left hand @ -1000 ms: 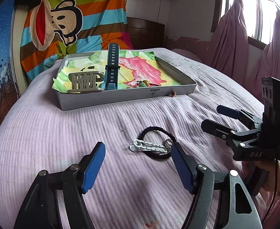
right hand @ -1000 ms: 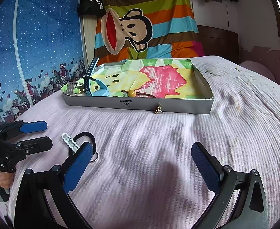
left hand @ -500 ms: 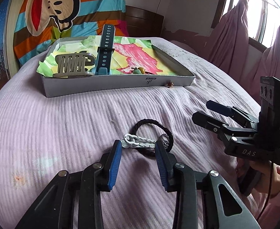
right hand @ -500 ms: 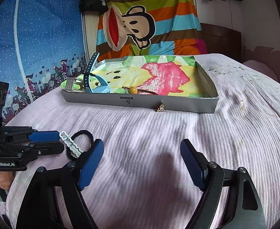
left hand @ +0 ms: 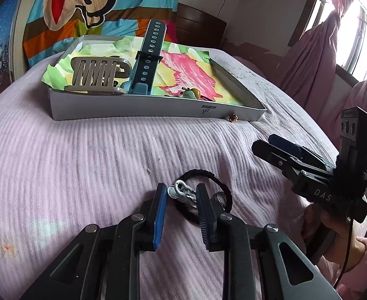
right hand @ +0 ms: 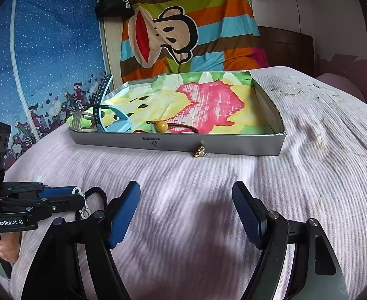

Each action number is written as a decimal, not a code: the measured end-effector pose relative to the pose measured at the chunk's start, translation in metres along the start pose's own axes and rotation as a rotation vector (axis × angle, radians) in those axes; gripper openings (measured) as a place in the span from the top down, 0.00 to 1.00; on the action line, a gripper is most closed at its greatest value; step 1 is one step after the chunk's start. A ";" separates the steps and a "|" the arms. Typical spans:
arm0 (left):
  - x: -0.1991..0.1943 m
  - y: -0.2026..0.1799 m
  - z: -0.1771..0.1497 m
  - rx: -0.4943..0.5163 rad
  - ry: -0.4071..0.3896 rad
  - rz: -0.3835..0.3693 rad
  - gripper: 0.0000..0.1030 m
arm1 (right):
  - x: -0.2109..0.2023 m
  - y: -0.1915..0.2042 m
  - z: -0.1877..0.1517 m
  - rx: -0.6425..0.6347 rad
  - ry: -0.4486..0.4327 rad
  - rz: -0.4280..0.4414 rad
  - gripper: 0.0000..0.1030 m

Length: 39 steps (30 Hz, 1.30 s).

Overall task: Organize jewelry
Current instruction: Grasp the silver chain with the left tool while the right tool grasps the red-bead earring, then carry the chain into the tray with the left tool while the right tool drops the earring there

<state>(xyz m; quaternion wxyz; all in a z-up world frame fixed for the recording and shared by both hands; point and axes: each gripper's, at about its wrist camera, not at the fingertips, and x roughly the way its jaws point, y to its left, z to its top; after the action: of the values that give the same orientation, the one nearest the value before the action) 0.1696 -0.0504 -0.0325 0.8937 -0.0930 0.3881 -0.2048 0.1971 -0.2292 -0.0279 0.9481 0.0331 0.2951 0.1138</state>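
Jaws of the left gripper [left hand: 181, 197] are closing around a silver clasp [left hand: 179, 192] on a black cord [left hand: 227, 195] lying on the bed [left hand: 83, 162], short of the tray [left hand: 133, 106]. The right gripper [right hand: 186, 212], also narrowing, holds nothing. The small clasp could slip out, or the pads could snag bedcover instead.

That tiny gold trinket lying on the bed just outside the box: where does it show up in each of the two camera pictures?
Left wrist view: the gold trinket lies right of centre in the upper half, on the bedspread against the grey box, near its right corner.
Right wrist view: the trinket sits near the centre, against the box front.
Shared landmark: the small printed logo on the box front, just left of the trinket.
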 end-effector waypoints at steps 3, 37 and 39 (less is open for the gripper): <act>0.003 0.003 0.003 -0.021 -0.003 -0.011 0.80 | 0.009 -0.003 0.004 0.013 0.012 0.008 0.33; 0.002 0.013 -0.001 -0.054 -0.063 -0.094 0.83 | 0.066 -0.024 0.019 0.142 0.043 0.103 0.84; -0.001 0.015 -0.002 -0.064 -0.080 -0.105 0.84 | 0.065 -0.022 0.020 0.135 0.037 0.104 0.84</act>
<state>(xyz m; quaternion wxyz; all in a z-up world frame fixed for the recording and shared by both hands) 0.1722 -0.0365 -0.0378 0.8931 -0.1500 0.3532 -0.2348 0.2642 -0.2355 -0.0503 0.9309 0.1101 0.3174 0.1435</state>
